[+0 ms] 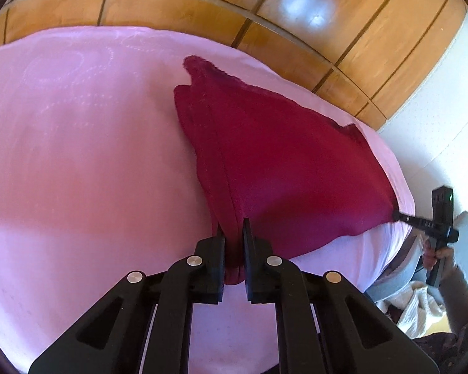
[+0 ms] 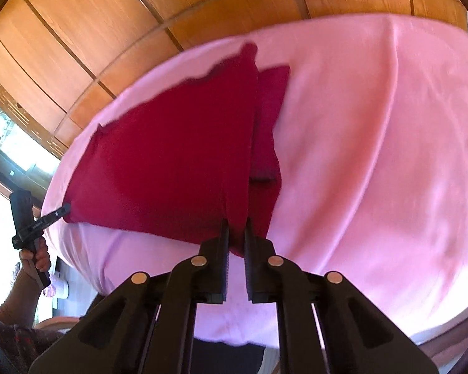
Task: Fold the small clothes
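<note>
On the pink bedsheet [image 1: 78, 155] lies the dark red knitted garment [image 1: 280, 162]; my left gripper [image 1: 234, 233] and right gripper [image 2: 236, 230] each pinch a near corner, lifting its near edge.

garment: dark red cloth [image 2: 171, 155] spread on pink sheet [image 2: 374, 155]
right gripper [image 2: 236, 230]: clamped on cloth's near corner
left gripper [image 2: 66, 208]: pinching cloth's left corner

One red garment [image 1: 274, 162], two hand-held grippers [image 1: 234, 233]
</note>
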### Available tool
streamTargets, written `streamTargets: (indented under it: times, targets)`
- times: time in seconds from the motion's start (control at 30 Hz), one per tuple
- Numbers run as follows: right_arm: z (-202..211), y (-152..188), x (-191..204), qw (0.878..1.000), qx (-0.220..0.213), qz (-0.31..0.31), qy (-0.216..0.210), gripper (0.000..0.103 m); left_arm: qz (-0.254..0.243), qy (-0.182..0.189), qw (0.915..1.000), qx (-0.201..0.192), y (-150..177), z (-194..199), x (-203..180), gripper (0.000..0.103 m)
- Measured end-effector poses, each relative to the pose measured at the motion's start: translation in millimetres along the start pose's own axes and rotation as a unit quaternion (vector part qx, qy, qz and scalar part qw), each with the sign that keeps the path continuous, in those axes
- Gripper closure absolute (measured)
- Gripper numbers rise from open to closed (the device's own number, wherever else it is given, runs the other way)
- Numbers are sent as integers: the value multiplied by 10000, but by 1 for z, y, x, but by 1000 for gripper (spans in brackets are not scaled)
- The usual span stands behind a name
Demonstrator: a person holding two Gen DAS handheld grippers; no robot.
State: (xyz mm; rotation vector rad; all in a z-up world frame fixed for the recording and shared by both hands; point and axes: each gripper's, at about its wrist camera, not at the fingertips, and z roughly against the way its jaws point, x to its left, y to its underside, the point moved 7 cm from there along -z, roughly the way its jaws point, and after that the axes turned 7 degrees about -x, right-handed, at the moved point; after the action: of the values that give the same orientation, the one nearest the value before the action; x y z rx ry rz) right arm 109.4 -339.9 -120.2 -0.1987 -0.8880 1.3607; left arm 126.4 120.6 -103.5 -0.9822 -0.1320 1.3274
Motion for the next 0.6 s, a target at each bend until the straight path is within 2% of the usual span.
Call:
streamTargets:
  times: [0.07, 0.1, 0.13, 0.17, 0.2, 0.23, 0.37, 0.43, 0.6]
  targets:
    - [-3, -5, 1, 10000, -14, -23, -2, 95, 95, -84, 9999, -16, -5, -1, 2, 91]
    - [-4, -10, 3, 9999, -57, 51, 70, 93, 6, -207, 9997, -122, -12, 1, 0, 83]
    - [-2, -10, 6, 9999, -91, 71, 85, 85, -39, -301, 9994, -181, -15, 3, 0, 74]
    - [0, -12, 4, 9998, -139, 65, 95, 72, -51, -400, 9989, -252, -20, 4, 1, 56]
    - [2, -19, 3, 9996, -246, 28, 138, 62, -17, -444, 9983, -366, -28, 5, 2, 48]
    - [3, -25, 3, 9993, -334, 19, 193, 50, 28, -483, 9978, -447, -36, 5, 4, 48]
    - [-5, -54, 7, 9980, -523, 96, 335, 45, 96, -856, 9946, -577, -60, -6, 15, 48]
    - [-15, -72, 8, 9969, -619, 104, 471, 41, -85, -1094, 9922, -593, -75, -18, 14, 48]
    - [-52, -109, 8, 9959, -610, 40, 673, 39, -444, -1370, 9877, -610, -100, -39, 8, 48]
